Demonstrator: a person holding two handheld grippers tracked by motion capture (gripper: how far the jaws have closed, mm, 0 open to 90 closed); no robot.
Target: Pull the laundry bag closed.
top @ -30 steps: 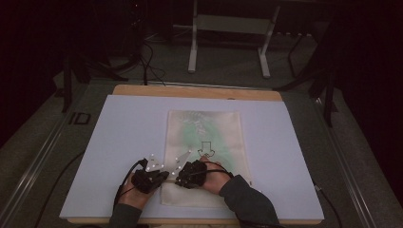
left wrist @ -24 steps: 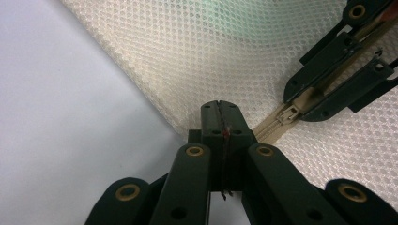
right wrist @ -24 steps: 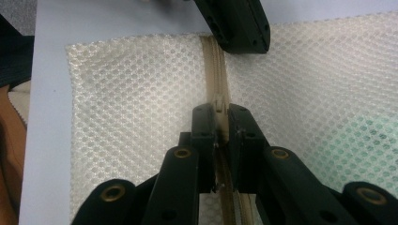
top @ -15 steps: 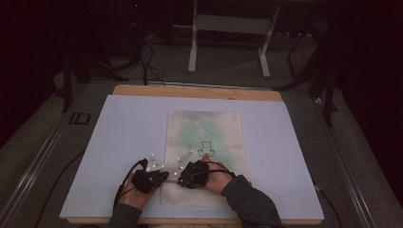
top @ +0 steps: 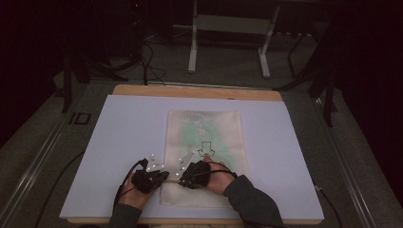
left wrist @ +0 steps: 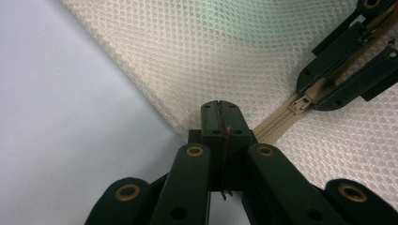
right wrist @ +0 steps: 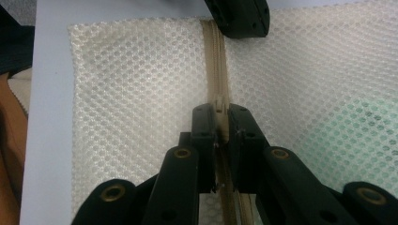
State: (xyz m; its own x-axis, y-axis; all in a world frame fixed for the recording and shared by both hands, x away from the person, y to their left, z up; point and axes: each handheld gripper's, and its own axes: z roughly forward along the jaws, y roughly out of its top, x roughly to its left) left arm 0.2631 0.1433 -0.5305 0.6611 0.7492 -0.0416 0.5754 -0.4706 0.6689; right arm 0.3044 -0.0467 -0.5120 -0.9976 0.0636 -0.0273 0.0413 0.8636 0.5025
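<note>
Left tool point(left wrist: 219, 108) clamped on mesh bag point(left wrist: 225, 51) edge at zipper point(left wrist: 281, 119) end.

Nothing to call from where I sit: no change over this last second. My left gripper point(left wrist: 219, 110) is pinched on the mesh bag point(top: 214, 128) exactly as before, near the worktop's point(top: 119, 123) near edge. My right gripper point(right wrist: 219, 117) is no further along, clamped on the zipper pull point(right wrist: 219, 102) just the same. The bag shows no new fold and no slide, and the pull hasn't travelled.
</note>
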